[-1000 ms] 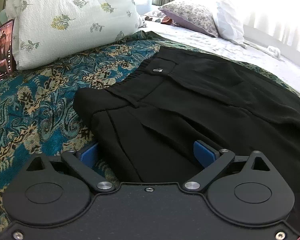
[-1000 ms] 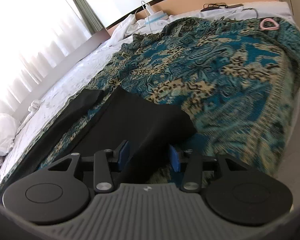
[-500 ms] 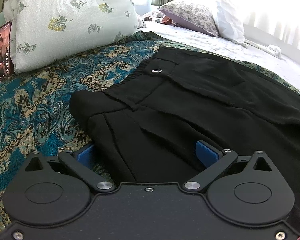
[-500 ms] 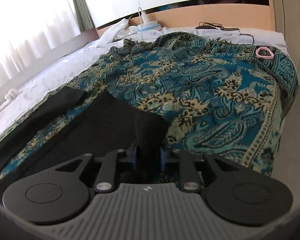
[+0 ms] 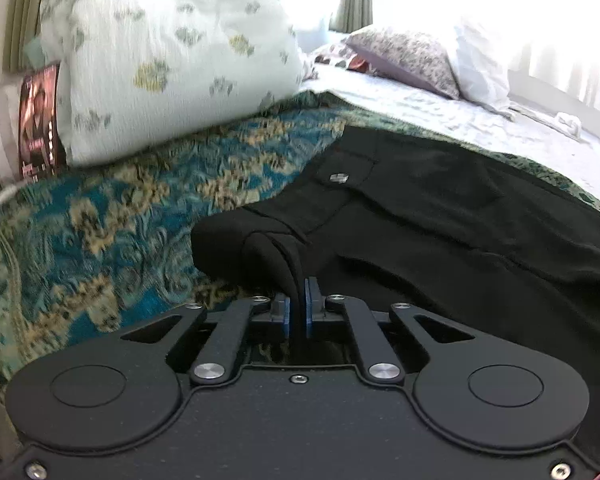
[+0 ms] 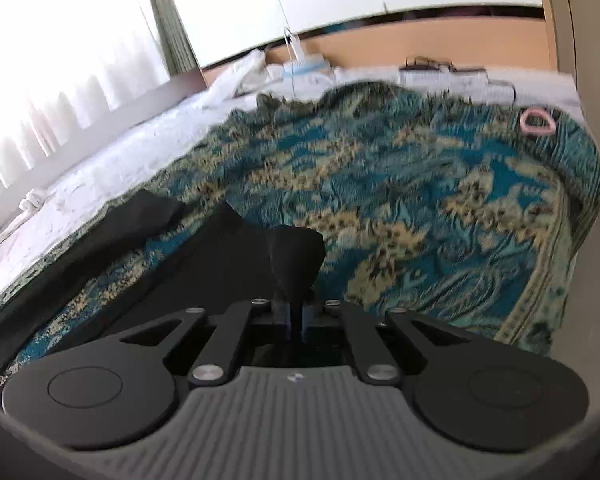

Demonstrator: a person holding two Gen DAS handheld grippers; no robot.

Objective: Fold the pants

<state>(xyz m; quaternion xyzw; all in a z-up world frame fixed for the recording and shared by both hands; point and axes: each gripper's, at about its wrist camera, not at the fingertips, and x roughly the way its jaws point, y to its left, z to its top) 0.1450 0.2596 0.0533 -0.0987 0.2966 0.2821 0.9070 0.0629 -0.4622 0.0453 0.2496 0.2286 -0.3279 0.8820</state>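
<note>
Left claw (image 5: 296, 306): jaws have just been closing and now pinch a bunched ridge of black cloth at the waistband end of the pants (image 5: 440, 216), which rises between the blue pads (image 5: 286, 314). Right claw (image 6: 296, 318): jaws have likewise just been closing and grip a gathered tuft at the hem end of the near leg (image 6: 236, 264).

Progress: both ends of the near edge are secured, which reads as the opening step; no fold appears to be made yet. The pants lie spread on the patterned blanket (image 5: 100, 220), waistband button (image 5: 338, 177) at 12 o'clock from the left claw, the body of the garment running toward 2 o'clock. In the right wrist view the 2nd leg (image 6: 140, 216) lies at 10 o'clock, apart from the held leg, with blanket showing between them. Remaining, as judged: carry the near edge over onto the far one, then fold lengthwise.

Surroundings: a floral pillow (image 5: 172, 56) at 11 o'clock of the left claw, near the waistband but not touching it; 2 further pillows (image 5: 412, 56) at 1 o'clock on the white sheet (image 5: 440, 112). A pink ring (image 6: 537, 121) sits at 1 o'clock of the right claw, well apart. Nothing lies on the pants themselves.
</note>
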